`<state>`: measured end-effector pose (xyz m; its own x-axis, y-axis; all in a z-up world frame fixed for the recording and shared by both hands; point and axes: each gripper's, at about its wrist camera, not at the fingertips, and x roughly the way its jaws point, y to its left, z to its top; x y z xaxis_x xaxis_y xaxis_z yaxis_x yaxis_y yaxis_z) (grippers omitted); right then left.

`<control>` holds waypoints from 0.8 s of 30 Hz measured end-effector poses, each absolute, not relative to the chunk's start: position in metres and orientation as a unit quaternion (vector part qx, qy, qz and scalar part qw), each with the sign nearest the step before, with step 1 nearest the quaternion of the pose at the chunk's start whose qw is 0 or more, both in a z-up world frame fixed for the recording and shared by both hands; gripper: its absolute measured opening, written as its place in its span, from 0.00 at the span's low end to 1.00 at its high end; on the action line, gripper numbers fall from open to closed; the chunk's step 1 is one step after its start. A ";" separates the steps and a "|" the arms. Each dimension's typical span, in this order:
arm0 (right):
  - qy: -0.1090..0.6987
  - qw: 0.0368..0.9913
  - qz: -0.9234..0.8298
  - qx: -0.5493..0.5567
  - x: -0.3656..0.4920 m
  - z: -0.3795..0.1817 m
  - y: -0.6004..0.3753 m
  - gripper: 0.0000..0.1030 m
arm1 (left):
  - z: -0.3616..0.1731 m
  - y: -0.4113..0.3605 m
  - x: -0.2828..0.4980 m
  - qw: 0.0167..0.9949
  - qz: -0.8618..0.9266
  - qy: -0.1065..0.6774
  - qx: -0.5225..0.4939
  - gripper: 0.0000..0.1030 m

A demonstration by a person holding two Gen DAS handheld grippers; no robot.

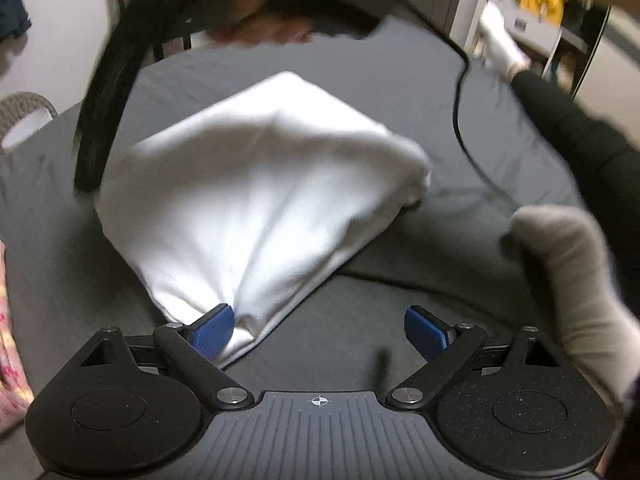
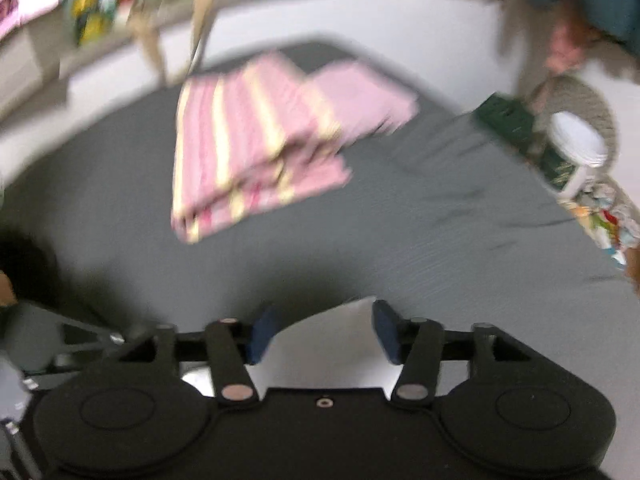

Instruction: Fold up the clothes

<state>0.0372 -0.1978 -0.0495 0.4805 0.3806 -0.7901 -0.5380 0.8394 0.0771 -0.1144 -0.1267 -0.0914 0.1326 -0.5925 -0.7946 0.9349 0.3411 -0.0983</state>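
A folded white garment (image 1: pixel 256 200) lies on the grey sheet (image 1: pixel 400 92) in the left wrist view. My left gripper (image 1: pixel 320 332) is open just short of its near corner. The left pad (image 1: pixel 212 332) touches that corner and the right pad (image 1: pixel 426 332) hangs over bare sheet. In the blurred right wrist view my right gripper (image 2: pixel 324 334) is open, with a corner of white cloth (image 2: pixel 332 344) lying between and under its fingers. It holds nothing that I can see. A folded pink striped pile (image 2: pixel 248 148) rests farther out on the sheet (image 2: pixel 440 220).
A gloved hand (image 1: pixel 572 280) is close on the right of the left gripper, and a black cable (image 1: pixel 460 128) trails across the sheet. A black strap-like object (image 1: pixel 104 100) hangs over the garment's left side. A woven basket (image 2: pixel 576 120) and a dark green item (image 2: pixel 516 120) stand beyond the sheet's right edge.
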 end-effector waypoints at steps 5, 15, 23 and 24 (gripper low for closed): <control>0.430 0.864 0.242 -0.098 -0.011 -0.025 -0.253 0.74 | -0.065 -0.098 -0.095 0.766 -0.549 0.327 0.073 0.90; 0.457 0.848 0.255 -0.079 -0.064 -0.073 -0.274 0.85 | -0.093 -0.140 -0.099 0.745 -0.562 0.334 0.128 0.90; 0.435 0.852 0.273 -0.101 -0.092 -0.101 -0.273 0.99 | -0.108 -0.138 -0.118 0.712 -0.576 0.320 0.240 0.90; 0.435 0.852 0.270 -0.104 -0.097 -0.100 -0.274 0.99 | -0.107 -0.135 -0.114 0.711 -0.579 0.329 0.226 0.90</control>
